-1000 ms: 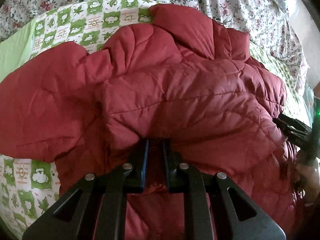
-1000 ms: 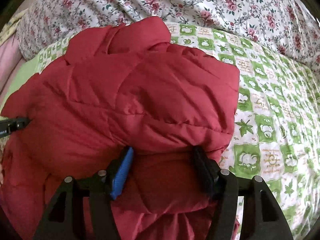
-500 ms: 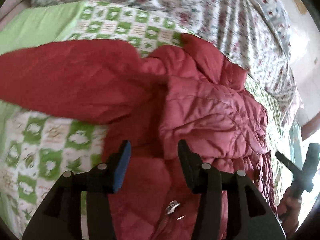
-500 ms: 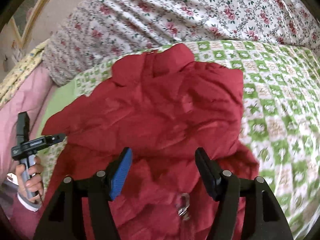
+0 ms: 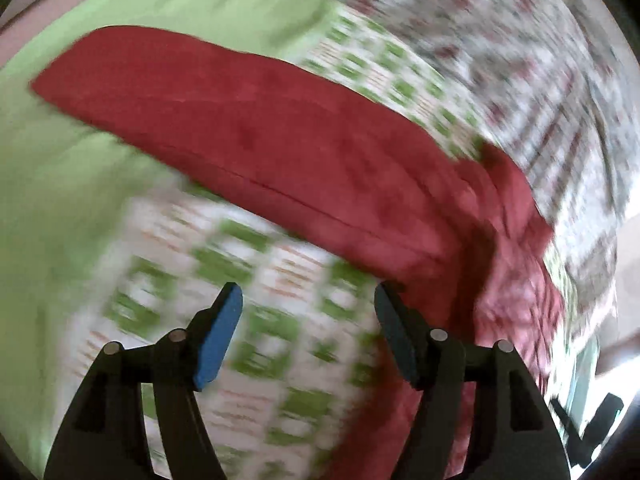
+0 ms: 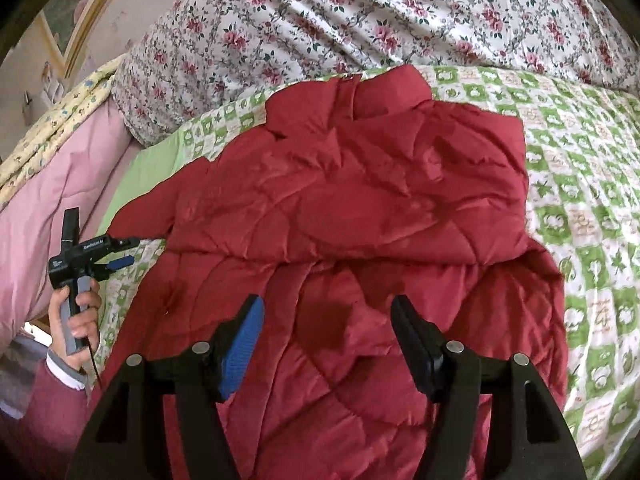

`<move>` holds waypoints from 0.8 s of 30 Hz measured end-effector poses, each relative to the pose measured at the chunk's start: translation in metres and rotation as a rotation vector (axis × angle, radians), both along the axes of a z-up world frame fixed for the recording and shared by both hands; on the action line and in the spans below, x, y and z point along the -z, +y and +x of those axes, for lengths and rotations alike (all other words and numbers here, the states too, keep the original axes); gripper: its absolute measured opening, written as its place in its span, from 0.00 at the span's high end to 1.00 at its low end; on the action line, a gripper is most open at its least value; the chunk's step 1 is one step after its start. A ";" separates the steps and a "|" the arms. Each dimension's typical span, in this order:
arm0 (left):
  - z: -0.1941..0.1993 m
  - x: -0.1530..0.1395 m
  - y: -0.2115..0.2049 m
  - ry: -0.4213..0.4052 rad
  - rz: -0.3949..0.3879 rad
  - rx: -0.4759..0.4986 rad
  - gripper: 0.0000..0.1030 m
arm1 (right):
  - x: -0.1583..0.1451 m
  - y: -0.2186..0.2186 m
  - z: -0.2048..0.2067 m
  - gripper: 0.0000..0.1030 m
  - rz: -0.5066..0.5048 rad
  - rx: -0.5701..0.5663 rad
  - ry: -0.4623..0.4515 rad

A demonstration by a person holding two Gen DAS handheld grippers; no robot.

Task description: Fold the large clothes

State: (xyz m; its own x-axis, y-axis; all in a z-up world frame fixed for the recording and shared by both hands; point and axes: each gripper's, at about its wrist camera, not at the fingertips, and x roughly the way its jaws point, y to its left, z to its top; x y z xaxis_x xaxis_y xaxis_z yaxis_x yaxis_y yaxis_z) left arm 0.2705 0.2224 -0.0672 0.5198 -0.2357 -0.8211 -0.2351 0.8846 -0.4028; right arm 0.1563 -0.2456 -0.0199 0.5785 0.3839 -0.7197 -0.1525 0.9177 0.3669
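The red quilted jacket [image 6: 340, 208] lies mid-frame on the checked bedspread [image 6: 580, 184]. Both the left gripper [image 5: 308, 320] and the right gripper [image 6: 326, 332] are released, holding nothing. The jacket looks puffy, soft and probably slippery; I would grasp the sleeve [image 5: 224, 120] at its cuff.

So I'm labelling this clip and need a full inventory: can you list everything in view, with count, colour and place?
Quilted jacket: one, dark red, spread on the bed, top part folded over; one sleeve stretched out to the left.
Checked bedsheet: one, green and white, under the jacket.
Plain sheet: one, light green, left side of the bed.
Floral quilt: one, white with red roses, bunched at the far side.
Pink bedding: one, pink, far left edge.
Left gripper: black, one blue pad, jaws open, empty, above the checked sheet.
Right gripper: black, one blue pad, jaws open, empty, above the jacket.
Left hand: one, maroon sleeve, holding the gripper handle.
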 end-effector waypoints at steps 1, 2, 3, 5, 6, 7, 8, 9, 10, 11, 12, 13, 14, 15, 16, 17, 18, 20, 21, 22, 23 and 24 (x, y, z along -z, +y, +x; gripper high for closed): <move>0.002 0.001 0.013 0.002 -0.001 -0.036 0.34 | 0.002 0.000 -0.002 0.34 0.001 -0.004 0.004; 0.004 0.003 0.028 0.002 -0.007 -0.074 0.34 | 0.003 0.001 -0.003 0.34 0.000 -0.006 0.007; 0.006 0.004 0.038 0.003 -0.011 -0.102 0.34 | 0.003 0.001 -0.004 0.34 -0.002 -0.008 0.009; 0.013 0.008 0.065 0.003 -0.019 -0.169 0.34 | 0.004 0.002 -0.007 0.34 -0.007 -0.010 0.009; 0.018 0.011 0.078 0.003 -0.030 -0.202 0.34 | 0.004 0.003 -0.008 0.34 -0.007 -0.012 0.010; 0.022 0.013 0.087 0.000 -0.044 -0.218 0.34 | 0.005 0.003 -0.009 0.34 -0.005 -0.013 0.010; 0.029 0.017 0.099 -0.003 -0.074 -0.239 0.34 | 0.005 0.004 -0.009 0.34 -0.004 -0.014 0.010; 0.033 0.020 0.105 -0.005 -0.092 -0.252 0.34 | 0.004 0.004 -0.009 0.34 -0.006 -0.013 0.008; 0.038 0.023 0.112 -0.007 -0.114 -0.269 0.34 | 0.004 0.006 -0.009 0.34 -0.007 -0.012 0.007; 0.043 0.027 0.120 -0.012 -0.138 -0.281 0.34 | 0.004 0.006 -0.009 0.34 -0.008 -0.013 0.006; 0.048 0.029 0.123 -0.018 -0.151 -0.290 0.34 | 0.003 0.007 -0.009 0.34 -0.009 -0.014 0.006; 0.053 0.031 0.127 -0.029 -0.156 -0.301 0.34 | 0.003 0.008 -0.010 0.34 -0.011 -0.015 0.005; 0.056 0.032 0.129 -0.036 -0.157 -0.306 0.34 | 0.003 0.010 -0.010 0.34 -0.012 -0.014 0.005; 0.058 0.031 0.131 -0.044 -0.158 -0.312 0.34 | 0.003 0.010 -0.010 0.34 -0.013 -0.016 0.006; 0.061 0.029 0.133 -0.055 -0.157 -0.320 0.34 | 0.004 0.010 -0.011 0.34 -0.016 -0.017 0.007; 0.064 0.027 0.135 -0.066 -0.151 -0.326 0.35 | 0.004 0.011 -0.012 0.34 -0.020 -0.019 0.008; 0.066 0.024 0.136 -0.077 -0.145 -0.328 0.38 | 0.004 0.011 -0.013 0.34 -0.023 -0.021 0.008; 0.072 0.016 0.133 -0.100 -0.114 -0.319 0.77 | 0.005 0.010 -0.015 0.34 -0.028 -0.021 0.009; 0.071 0.010 0.130 -0.123 -0.118 -0.304 0.84 | 0.005 0.010 -0.016 0.34 -0.023 -0.019 0.011; 0.066 0.004 0.131 -0.146 -0.119 -0.293 0.87 | 0.005 0.008 -0.017 0.34 -0.021 -0.015 0.010; 0.062 -0.004 0.127 -0.169 -0.105 -0.284 0.90 | 0.006 0.007 -0.018 0.34 -0.020 -0.013 0.008; 0.059 -0.011 0.122 -0.187 -0.090 -0.273 0.90 | 0.006 0.005 -0.018 0.34 -0.018 -0.009 0.007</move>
